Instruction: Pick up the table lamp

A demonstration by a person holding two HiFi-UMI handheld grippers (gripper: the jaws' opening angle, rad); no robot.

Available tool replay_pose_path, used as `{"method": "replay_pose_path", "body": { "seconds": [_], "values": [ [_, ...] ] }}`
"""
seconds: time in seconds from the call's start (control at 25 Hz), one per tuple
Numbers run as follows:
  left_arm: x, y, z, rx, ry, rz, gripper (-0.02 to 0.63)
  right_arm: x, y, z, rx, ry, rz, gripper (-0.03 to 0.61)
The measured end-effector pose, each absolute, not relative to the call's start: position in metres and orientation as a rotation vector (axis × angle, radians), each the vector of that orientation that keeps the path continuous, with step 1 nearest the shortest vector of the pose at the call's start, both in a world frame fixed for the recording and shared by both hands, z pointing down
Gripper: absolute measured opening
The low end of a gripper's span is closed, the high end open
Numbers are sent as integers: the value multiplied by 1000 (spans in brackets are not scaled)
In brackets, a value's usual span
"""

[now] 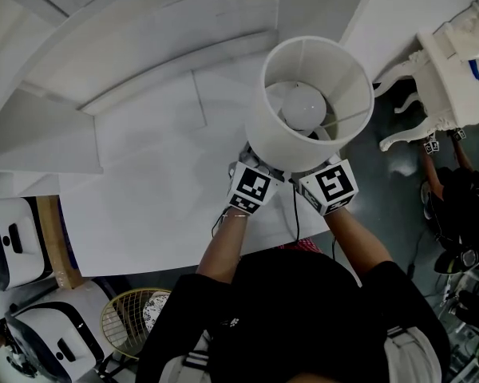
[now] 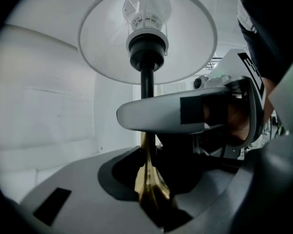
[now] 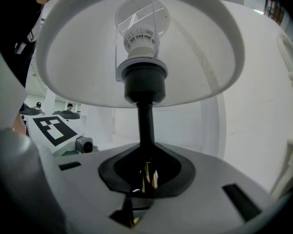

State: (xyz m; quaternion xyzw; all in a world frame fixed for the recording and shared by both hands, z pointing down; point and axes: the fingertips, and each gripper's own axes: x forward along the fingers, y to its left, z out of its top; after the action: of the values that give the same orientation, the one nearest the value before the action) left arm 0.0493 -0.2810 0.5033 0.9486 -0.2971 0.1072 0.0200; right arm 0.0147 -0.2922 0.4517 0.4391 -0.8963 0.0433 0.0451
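Note:
The table lamp has a white drum shade (image 1: 315, 94) with a round bulb (image 1: 303, 106) inside, seen from above in the head view. Both grippers sit side by side under the shade. My left gripper (image 1: 251, 185) and right gripper (image 1: 329, 183) are each shut on the lamp's thin stem. In the left gripper view the black stem (image 2: 147, 89) turns gold (image 2: 150, 179) where it passes between my left gripper's jaws, and a white finger of the right gripper (image 2: 161, 113) crosses in front. In the right gripper view the stem (image 3: 146, 126) rises from between the jaws to the shade (image 3: 136, 57).
A white tabletop (image 1: 160, 190) lies below the lamp. A white ornate piece of furniture (image 1: 455, 62) stands at the right, with a person (image 1: 455, 198) near it. A round wire basket (image 1: 132, 321) and white devices (image 1: 8, 242) sit at the lower left.

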Motion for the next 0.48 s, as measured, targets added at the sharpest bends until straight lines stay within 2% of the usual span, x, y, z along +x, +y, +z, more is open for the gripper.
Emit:
{"method": "replay_pose_path", "body": {
  "seconds": [0.48],
  "values": [
    [54,-264,486,2948,-933,327,107,17,-276,431,1343,-2769,73,61]
  ]
}}
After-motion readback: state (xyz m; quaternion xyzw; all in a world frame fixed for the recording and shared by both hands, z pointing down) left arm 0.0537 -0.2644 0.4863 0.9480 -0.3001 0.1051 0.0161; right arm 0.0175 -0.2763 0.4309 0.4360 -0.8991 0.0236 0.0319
